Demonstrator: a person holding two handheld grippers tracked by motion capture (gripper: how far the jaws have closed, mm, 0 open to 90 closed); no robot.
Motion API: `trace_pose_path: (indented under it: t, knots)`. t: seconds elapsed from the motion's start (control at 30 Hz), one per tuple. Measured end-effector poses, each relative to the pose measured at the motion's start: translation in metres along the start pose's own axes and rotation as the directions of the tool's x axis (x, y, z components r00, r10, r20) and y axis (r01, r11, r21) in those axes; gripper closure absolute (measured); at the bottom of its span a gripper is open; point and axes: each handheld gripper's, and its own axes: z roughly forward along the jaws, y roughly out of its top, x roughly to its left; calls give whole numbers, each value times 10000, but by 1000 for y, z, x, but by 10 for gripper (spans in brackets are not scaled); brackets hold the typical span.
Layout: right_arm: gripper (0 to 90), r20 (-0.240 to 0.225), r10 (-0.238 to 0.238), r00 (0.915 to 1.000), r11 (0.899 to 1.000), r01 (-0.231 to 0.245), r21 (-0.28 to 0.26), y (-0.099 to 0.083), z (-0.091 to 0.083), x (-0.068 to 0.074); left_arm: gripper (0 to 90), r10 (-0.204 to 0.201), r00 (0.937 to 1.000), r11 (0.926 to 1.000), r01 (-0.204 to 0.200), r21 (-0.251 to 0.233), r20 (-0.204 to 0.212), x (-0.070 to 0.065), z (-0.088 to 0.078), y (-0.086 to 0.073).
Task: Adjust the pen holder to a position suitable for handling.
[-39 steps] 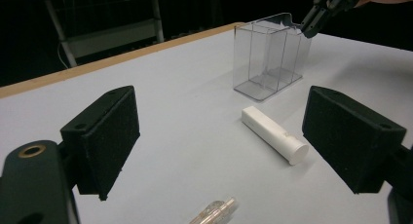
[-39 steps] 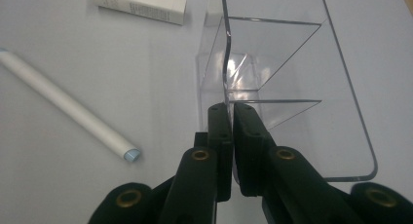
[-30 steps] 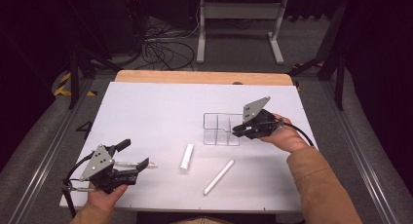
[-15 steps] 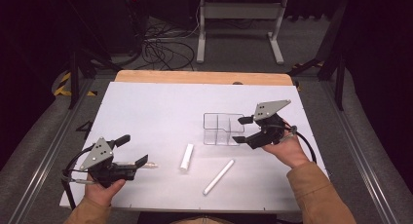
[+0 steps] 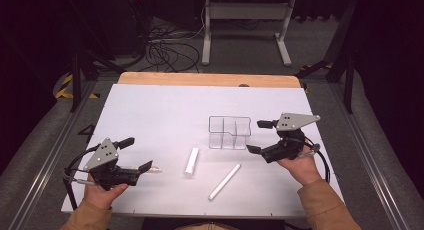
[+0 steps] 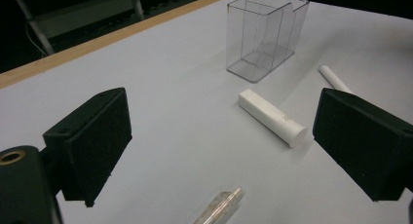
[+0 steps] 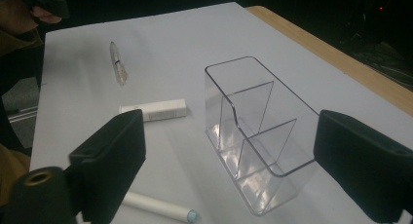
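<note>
Your right gripper (image 5: 254,136) sits just beside the right end of the clear organizer (image 5: 229,133), apart from it. Its jaws have just been opening and now stand wide with nothing between them; in the right gripper view the organizer (image 7: 258,136) stands upright on the white table (image 5: 160,115) a little beyond the pads, and its compartments hold nothing.

Your left gripper (image 5: 136,154) rests low at the near left of the table, jaws spread and empty. A clear pen (image 5: 156,168) lies on the table just at its lower jaw tip; in the left gripper view the pen (image 6: 219,207) lies between the jaws, untouched.

Between your hands lie a short white tube (image 5: 191,161) and, nearer you, a long white marker (image 5: 224,181), both flat on the table and clear of the organizer.
</note>
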Motion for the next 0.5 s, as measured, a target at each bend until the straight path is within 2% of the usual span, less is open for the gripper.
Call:
trace_pose_path:
  t: [0.27, 0.37, 0.43, 0.5]
  knots:
    - [62, 313, 318, 9990, 9985, -303, -464, -14, -12, 7, 100, 178, 9998, 9998, -179, 82, 72, 3, -2, 4]
    - [36, 285, 361, 9989, 9983, -348, -469, -19, -14, 11, 107, 288, 9995, 9993, -291, 222, 132, 4, -2, 4]
    - [28, 203, 387, 9990, 9975, -375, -599, -23, -15, 13, 110, 383, 9992, 9989, -386, 252, 116, 5, -2, 4]
    - [26, 319, 428, 9986, 9961, -402, -789, -28, -16, 16, 117, 369, 9991, 9987, -375, 351, 185, 6, -1, 4]
